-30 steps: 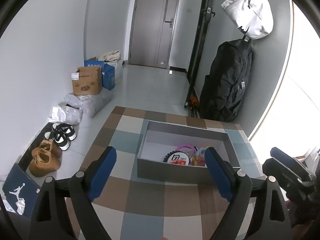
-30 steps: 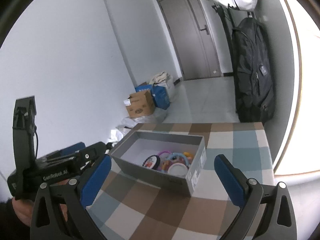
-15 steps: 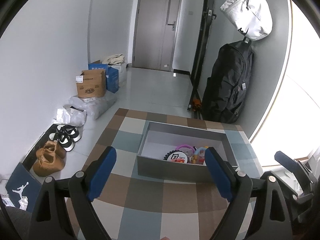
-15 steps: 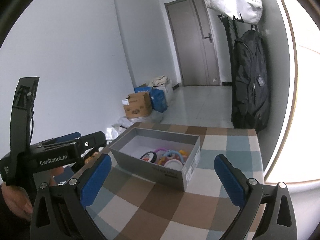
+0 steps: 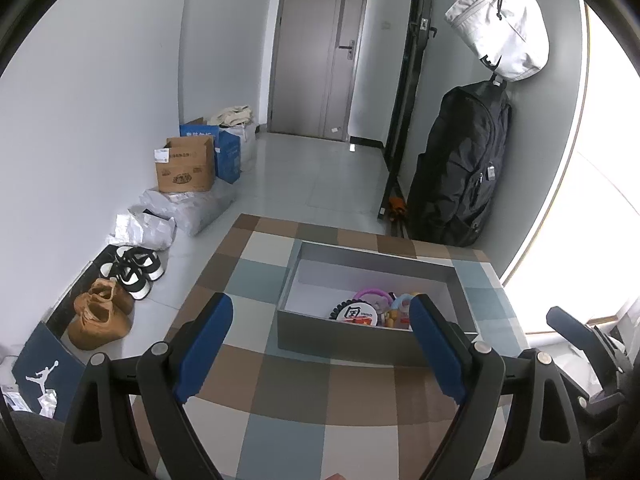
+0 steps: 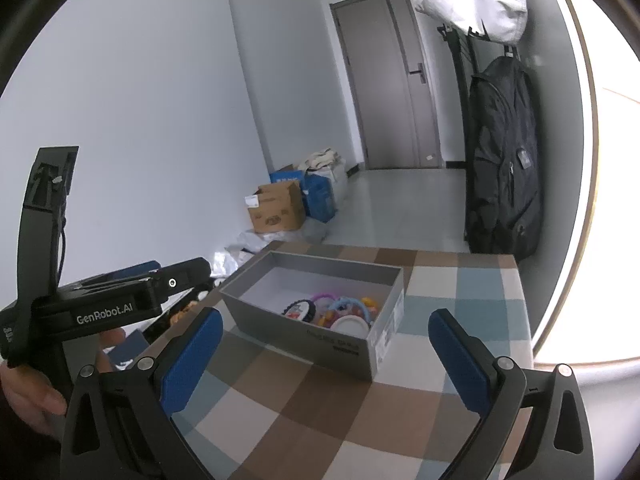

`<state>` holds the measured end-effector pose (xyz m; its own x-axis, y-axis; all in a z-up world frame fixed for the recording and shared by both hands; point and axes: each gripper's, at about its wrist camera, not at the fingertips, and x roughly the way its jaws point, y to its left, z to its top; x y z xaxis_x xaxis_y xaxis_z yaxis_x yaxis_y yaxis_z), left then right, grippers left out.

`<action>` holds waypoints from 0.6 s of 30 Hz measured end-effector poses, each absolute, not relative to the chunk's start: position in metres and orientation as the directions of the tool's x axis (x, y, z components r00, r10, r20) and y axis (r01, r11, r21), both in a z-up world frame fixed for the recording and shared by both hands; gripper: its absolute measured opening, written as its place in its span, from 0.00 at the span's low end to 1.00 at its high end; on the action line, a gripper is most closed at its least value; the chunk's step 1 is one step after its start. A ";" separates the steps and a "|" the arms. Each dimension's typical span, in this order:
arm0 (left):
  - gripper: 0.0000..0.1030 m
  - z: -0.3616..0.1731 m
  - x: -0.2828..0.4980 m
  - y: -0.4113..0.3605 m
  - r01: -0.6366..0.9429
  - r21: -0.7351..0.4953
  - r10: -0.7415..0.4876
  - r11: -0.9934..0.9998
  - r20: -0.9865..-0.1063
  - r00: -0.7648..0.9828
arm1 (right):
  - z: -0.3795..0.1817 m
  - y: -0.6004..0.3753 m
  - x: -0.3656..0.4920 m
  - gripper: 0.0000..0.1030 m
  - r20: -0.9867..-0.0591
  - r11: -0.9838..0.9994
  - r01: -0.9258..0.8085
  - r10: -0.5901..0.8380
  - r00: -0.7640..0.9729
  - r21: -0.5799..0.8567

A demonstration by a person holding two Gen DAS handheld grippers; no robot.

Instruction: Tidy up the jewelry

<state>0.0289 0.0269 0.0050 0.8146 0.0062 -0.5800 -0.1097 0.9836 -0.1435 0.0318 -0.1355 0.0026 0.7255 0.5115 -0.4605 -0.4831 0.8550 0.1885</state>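
A grey open box (image 5: 340, 338) (image 6: 296, 330) stands on a checked tablecloth (image 5: 280, 392) (image 6: 320, 400). Inside it, at its near right end, lie several coloured rings and bangles (image 5: 378, 308) (image 6: 340, 308) and a round black-rimmed badge (image 5: 354, 313) (image 6: 297, 309). My left gripper (image 5: 320, 344) hovers over the cloth just short of the box, open, with nothing between its blue pads. My right gripper (image 6: 325, 356) is also open and empty, in front of the box's near corner. In the right wrist view the left gripper's body (image 6: 108, 304) shows at the left, held by a hand (image 6: 28, 392).
The table ends just beyond the box. On the floor to the left are shoes (image 5: 120, 288), plastic bags and a cardboard box (image 5: 184, 166). A black backpack (image 5: 460, 168) and a white bag (image 5: 504, 20) hang at the right wall. A door (image 5: 320, 48) is at the far end.
The right wrist view has rolled a little, so the box and room have shifted in it. The left gripper has held still. Both grippers stay open.
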 end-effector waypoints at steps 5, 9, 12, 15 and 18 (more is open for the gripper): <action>0.84 0.004 0.029 0.027 -0.111 -0.143 0.007 0.983 -0.581 0.814 | 0.003 -0.138 0.034 1.00 -0.454 0.857 -0.475 0.511 0.730 0.200; 0.84 0.003 0.028 0.028 -0.115 -0.149 0.007 0.982 -0.583 0.813 | 0.003 -0.138 0.034 1.00 -0.458 0.857 -0.474 0.511 0.727 0.203; 0.84 0.002 0.028 0.028 -0.115 -0.151 0.004 0.982 -0.589 0.808 | 0.002 -0.138 0.034 1.00 -0.459 0.856 -0.477 0.512 0.726 0.201; 0.84 0.002 0.029 0.028 -0.114 -0.156 0.001 0.981 -0.588 0.809 | 0.002 -0.137 0.034 1.00 -0.461 0.855 -0.480 0.513 0.724 0.198; 0.84 0.001 0.029 0.027 -0.114 -0.155 0.000 0.981 -0.594 0.804 | 0.001 -0.137 0.034 1.00 -0.461 0.854 -0.480 0.514 0.723 0.199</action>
